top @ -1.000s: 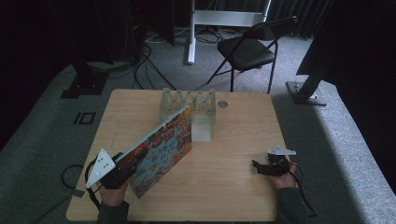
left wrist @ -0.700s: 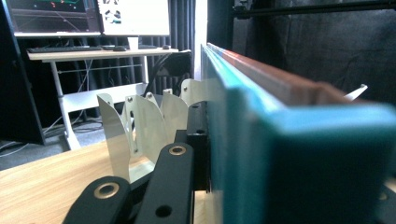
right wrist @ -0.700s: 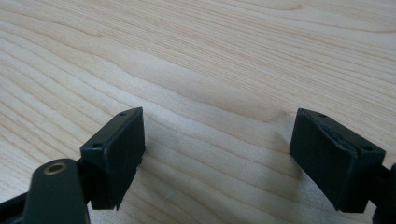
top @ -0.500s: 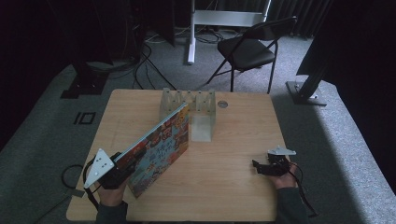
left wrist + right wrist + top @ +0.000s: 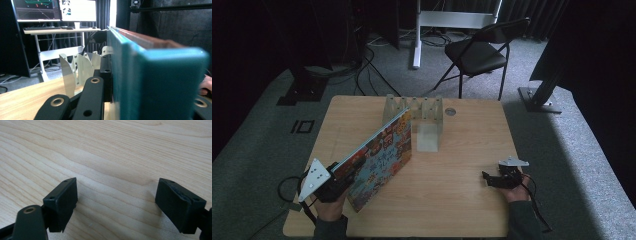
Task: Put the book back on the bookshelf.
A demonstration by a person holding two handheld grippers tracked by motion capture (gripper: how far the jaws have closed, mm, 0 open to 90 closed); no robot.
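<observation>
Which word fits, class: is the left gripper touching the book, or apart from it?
Touching. The left gripper view shows the book's teal cover pressed against the left gripper's black jaw; the high view shows the book held tilted above the table.

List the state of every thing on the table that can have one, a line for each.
Colourful picture book: closed, tilted up off the table, near corner clamped in the left gripper.
Left gripper: shut on the book.
Right gripper: open, nothing between its jaws, low over bare wood.
Clear slotted plastic rack: upright, slots unfilled.
Light wooden table: bears the rack.
</observation>
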